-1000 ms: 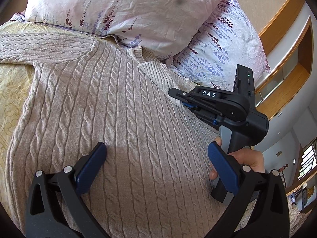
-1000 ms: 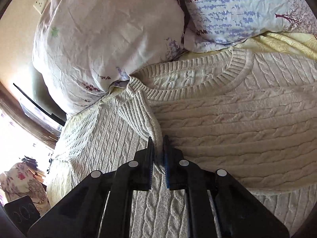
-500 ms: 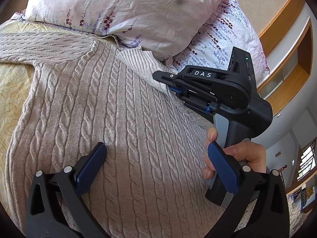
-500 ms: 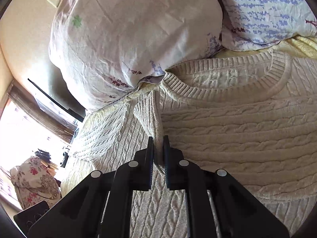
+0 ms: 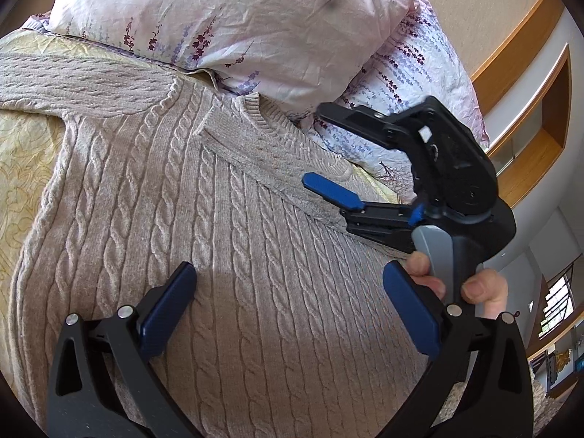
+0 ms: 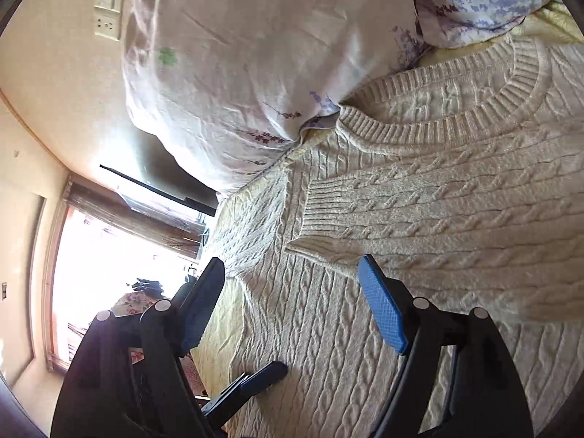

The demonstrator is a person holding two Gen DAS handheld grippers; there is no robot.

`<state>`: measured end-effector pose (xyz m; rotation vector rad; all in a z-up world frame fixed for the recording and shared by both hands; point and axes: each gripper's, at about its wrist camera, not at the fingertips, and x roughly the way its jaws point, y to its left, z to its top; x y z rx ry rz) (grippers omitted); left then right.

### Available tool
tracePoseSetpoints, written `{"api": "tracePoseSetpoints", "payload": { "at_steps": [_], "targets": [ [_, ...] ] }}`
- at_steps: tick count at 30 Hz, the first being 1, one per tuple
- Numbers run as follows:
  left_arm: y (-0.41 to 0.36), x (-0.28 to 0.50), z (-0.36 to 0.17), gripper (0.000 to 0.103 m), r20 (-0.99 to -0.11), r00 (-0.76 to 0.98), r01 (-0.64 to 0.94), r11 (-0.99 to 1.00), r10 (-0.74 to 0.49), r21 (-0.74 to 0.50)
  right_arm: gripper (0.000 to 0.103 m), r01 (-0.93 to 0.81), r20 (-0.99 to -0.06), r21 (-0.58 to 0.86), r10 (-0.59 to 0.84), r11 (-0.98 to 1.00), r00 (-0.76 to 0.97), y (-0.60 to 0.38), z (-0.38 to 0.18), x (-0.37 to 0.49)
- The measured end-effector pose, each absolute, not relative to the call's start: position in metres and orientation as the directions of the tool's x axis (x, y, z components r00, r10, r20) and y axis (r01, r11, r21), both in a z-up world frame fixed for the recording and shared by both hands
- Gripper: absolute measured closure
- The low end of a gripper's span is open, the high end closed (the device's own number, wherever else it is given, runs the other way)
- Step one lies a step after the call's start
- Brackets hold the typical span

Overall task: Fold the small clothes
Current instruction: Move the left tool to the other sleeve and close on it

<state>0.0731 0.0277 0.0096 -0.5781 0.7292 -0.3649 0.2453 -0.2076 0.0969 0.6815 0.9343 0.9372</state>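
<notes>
On the bed, below two pillows [image 5: 233, 25], the sweater [image 5: 226, 255] lay flat, one sleeve [image 6: 419, 219] folded across its chest; both grippers, left [image 5: 288, 314] and right [image 6: 295, 310], hung spread wide, holding nothing; the knit looked soft, thick, floppy, best pinched at the ribbed cuff [image 6: 321, 211] or hem.

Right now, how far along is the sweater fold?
Done: one sleeve lies folded across the sweater chest, cuff below the collar. In hand: nothing; right gripper and left gripper are both open. Left: the other sleeve lies spread toward the pillow, and the body is unfolded.
</notes>
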Motion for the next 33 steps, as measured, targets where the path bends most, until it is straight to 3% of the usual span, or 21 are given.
{"api": "tracePoseSetpoints", "payload": {
  "at_steps": [1,4,5,10,14,20,24,28,33],
  "targets": [
    [0.031,0.07,0.01,0.002,-0.496,0.694,0.132,0.769,-0.522,-0.626,0.025,-0.376,-0.354,0.811,0.887,0.449,0.295,-0.216,0.102,0.237],
    [0.051,0.063,0.019,0.002,-0.495,0.691,0.132,0.765,-0.527,-0.631,0.003,-0.425,-0.328,0.766,0.862,0.482,0.385,-0.244,0.112,0.212],
    [0.062,0.061,0.024,0.002,-0.502,0.702,0.112,0.774,-0.505,-0.623,0.001,-0.447,-0.305,0.754,0.859,0.482,0.411,-0.253,0.113,0.205],
    [0.149,0.066,0.039,0.002,-0.543,0.752,-0.084,0.763,-0.374,-0.641,0.001,-0.493,-0.133,0.792,0.89,0.36,0.437,-0.278,0.092,0.192],
    [0.211,0.071,0.039,0.003,-0.565,0.783,-0.246,0.703,-0.262,-0.668,0.001,-0.485,-0.146,0.806,0.907,0.34,0.394,-0.27,0.085,0.197],
    [0.253,0.089,0.019,0.026,-0.651,0.724,-0.435,0.581,-0.23,-0.688,0.001,-0.524,-0.172,0.761,0.898,0.382,0.405,-0.262,0.09,0.191],
    [0.262,0.102,0.011,0.031,-0.674,0.706,-0.479,0.554,-0.217,-0.681,0.001,-0.517,-0.162,0.772,0.901,0.37,0.403,-0.264,0.087,0.192],
    [0.278,0.112,0.007,0.035,-0.659,0.728,-0.512,0.49,-0.189,-0.706,0.001,-0.505,-0.162,0.783,0.904,0.361,0.396,-0.265,0.085,0.194],
    [0.306,0.109,-0.005,0.055,-0.624,0.764,-0.543,0.358,-0.167,-0.76,0.001,-0.496,-0.162,0.792,0.906,0.355,0.391,-0.266,0.084,0.195]
  ]
}}
